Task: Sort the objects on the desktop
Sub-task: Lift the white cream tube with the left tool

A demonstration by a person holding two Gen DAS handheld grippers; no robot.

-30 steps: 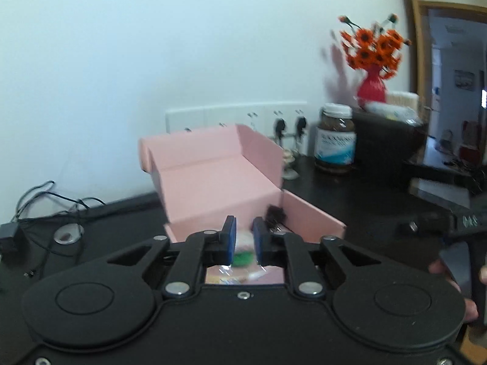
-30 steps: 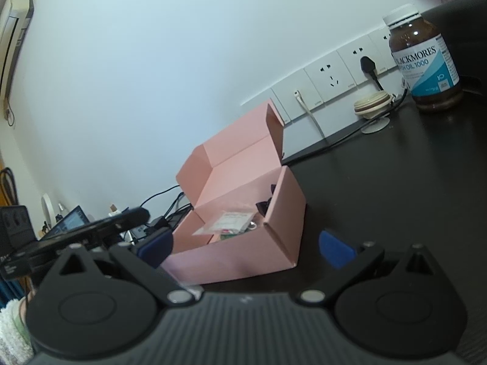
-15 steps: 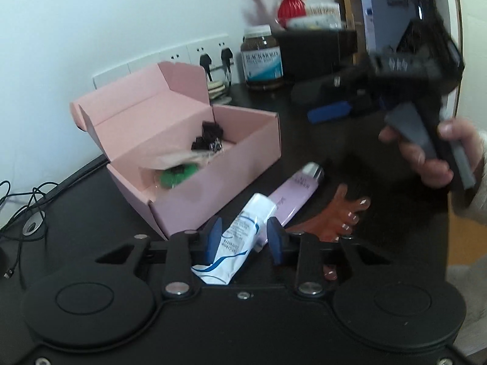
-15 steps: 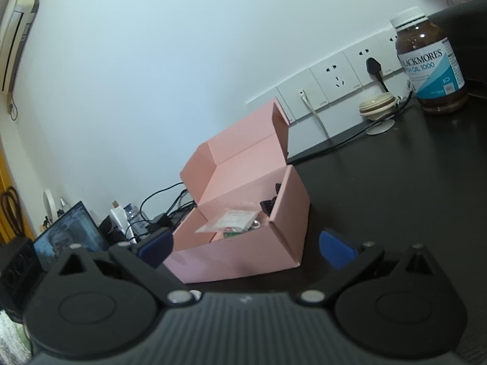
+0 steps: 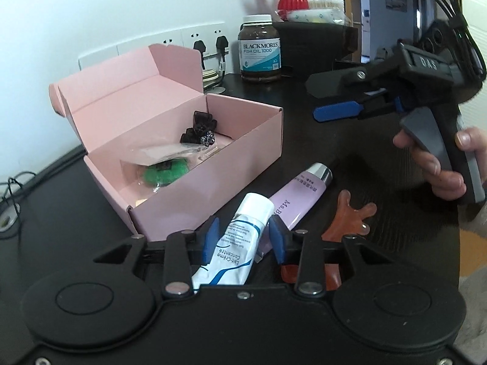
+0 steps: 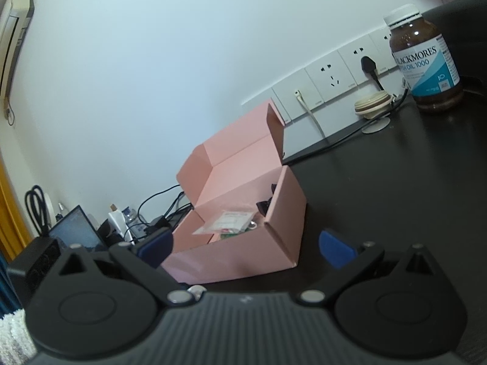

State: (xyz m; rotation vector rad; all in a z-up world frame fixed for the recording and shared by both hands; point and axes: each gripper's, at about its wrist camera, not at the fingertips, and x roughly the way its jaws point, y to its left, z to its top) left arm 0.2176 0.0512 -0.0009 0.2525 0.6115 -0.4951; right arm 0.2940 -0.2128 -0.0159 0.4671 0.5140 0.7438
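Black desk (image 5: pixel 380 158): pink box (image 5: pixel 213 179) with green pad (image 5: pixel 166 172)

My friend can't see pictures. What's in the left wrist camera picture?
The left gripper hangs over a white tube lying on a black desk, its blue fingers opening on either side of it. Beside it lie a purple tube and an orange hand-shaped scraper. Behind sits an open pink box, and a hand holds the right gripper.

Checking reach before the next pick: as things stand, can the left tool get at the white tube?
Probably yes. The left tool already straddles the white tube, jaws opening around it, pads not yet pressing. The purple tube lies close alongside.
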